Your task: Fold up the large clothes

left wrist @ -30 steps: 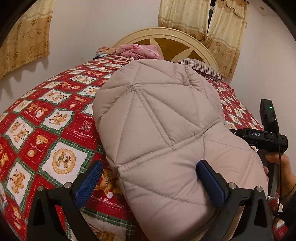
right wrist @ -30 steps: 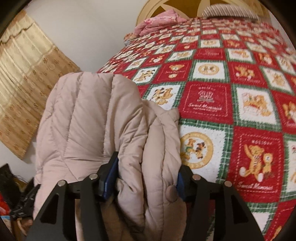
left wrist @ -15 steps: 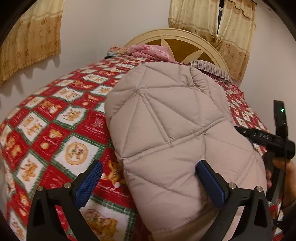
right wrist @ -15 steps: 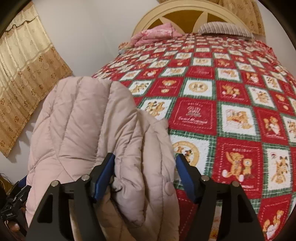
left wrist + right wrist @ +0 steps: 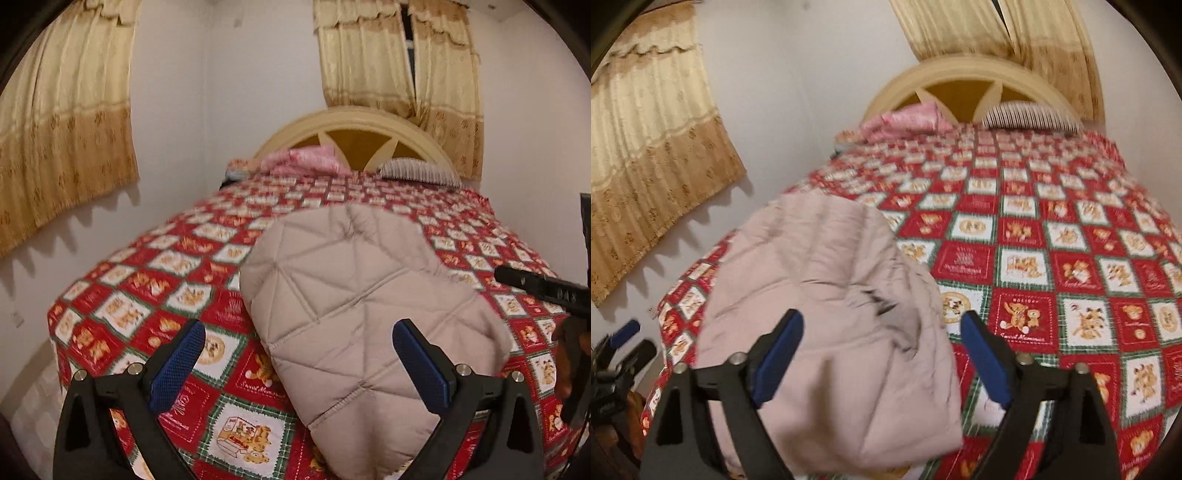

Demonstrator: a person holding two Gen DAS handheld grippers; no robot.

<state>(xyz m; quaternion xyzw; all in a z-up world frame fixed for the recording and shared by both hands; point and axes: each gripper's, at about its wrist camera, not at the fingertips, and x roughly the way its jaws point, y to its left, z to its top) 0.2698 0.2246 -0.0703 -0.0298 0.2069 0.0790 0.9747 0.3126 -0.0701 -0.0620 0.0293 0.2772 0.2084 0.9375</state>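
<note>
The folded jacket [image 5: 362, 306] lies at the foot end of the bed [image 5: 140, 295], far from the headboard [image 5: 354, 125]. Both grippers, left [image 5: 295, 365] and right [image 5: 882, 354], gape empty, the right's jaws just opened. Puffy, light, springy: I'd pinch its stitched hem.

I see one garment: a pale beige quilted puffer jacket [image 5: 354, 295], folded into a thick, rounded bundle. Stitched seams cross its top in diagonal and triangular panels; a gathered seam runs near its lower end. It lies flat on the bed [image 5: 122, 314], at the near foot corner, its near end reaching the mattress edge. Right wrist view is blurred; same bundle [image 5: 827, 302], a folded flap along its right side.
</note>
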